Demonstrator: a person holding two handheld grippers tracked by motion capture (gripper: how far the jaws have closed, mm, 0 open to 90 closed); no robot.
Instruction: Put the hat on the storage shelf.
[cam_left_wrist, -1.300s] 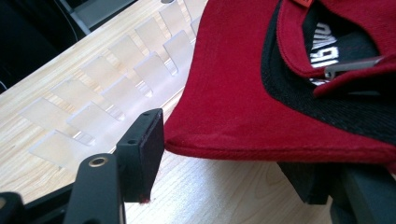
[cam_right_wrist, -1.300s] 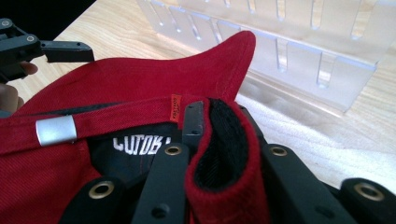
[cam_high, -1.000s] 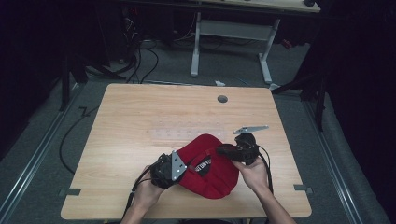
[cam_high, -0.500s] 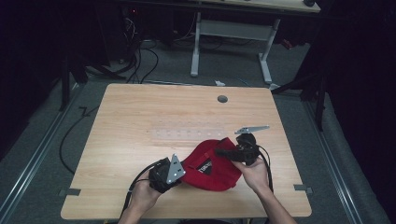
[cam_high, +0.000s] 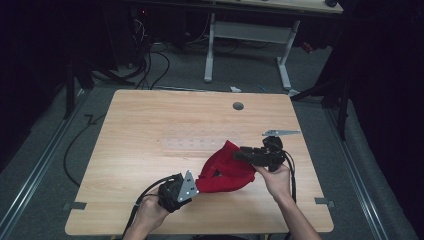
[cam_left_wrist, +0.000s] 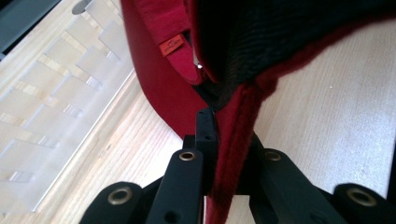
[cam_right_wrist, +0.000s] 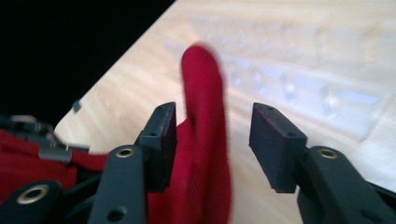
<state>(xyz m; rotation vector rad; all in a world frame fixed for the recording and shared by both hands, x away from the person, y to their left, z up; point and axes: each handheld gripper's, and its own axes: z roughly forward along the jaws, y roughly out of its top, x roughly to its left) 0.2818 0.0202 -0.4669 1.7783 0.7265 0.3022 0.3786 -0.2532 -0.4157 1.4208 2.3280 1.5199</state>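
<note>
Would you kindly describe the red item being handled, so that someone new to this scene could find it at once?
Look at the near right part of the wooden table, between the person's two hands. There a red cloth cap hangs lifted and crumpled between the left tool and the right tool. It is the one red, soft thing on the pale wood.

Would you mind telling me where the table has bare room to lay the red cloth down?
The table is bare across its left half and along the far edge up to the round hole. A clear ridged sheet lies mid-table. It is crowded near front right, where the left gripper and right gripper hold the red cloth.
</note>
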